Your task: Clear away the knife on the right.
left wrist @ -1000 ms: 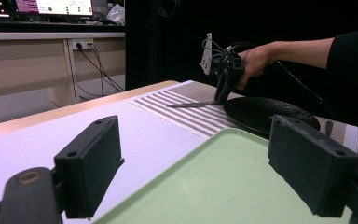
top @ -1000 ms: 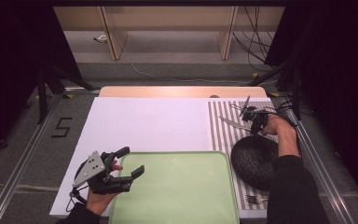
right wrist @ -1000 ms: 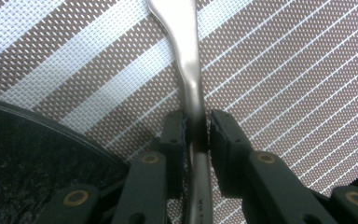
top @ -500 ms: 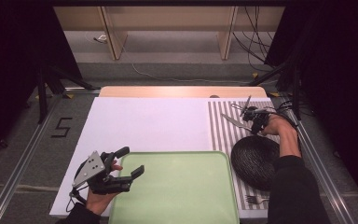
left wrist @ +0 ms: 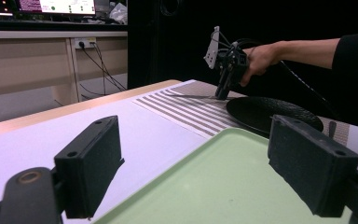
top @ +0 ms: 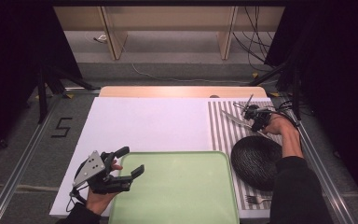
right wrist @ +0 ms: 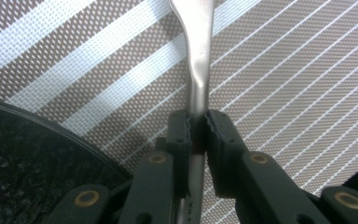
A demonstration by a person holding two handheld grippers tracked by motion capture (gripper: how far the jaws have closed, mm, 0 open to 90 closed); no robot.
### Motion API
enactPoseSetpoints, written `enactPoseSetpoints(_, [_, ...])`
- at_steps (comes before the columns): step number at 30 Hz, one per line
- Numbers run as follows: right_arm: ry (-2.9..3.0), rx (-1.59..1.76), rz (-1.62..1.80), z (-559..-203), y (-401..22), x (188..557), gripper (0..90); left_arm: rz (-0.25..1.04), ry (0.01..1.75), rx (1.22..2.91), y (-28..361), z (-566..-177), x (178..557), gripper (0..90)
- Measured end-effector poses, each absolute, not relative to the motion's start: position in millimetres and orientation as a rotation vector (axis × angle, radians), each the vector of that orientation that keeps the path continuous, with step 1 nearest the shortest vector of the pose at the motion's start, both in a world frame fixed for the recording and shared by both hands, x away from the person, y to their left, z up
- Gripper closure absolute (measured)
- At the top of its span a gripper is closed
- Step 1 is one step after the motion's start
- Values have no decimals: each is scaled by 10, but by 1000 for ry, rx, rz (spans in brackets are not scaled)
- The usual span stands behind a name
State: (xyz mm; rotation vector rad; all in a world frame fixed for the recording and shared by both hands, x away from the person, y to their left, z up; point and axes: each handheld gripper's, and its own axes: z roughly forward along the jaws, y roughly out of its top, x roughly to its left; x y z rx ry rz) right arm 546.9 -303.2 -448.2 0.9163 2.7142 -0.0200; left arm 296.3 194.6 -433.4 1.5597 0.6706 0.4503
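The slim silver metal knife [right wrist: 199, 60] lies on the brown-and-white striped woven placemat [right wrist: 307, 70], beside the round black textured plate [top: 256, 161], and the right tongs [right wrist: 197, 122] have just been closing and now pinch its handle. Grasp made, lift to come. Left tongs [top: 131, 162] gape empty over the pale green plastic tray [top: 182, 191].

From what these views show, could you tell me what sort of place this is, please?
Probably a lab recording bench rather than a dining room: a white board framed by metal floor rails, loose cables behind, and monitors on a side desk.
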Motion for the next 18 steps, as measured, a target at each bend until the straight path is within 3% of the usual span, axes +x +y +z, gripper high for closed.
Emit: enactPoseSetpoints(18, [2612, 974, 253, -4027, -3150, 5355, 804, 455, 671, 1558, 1944, -4333, 2961, 174])
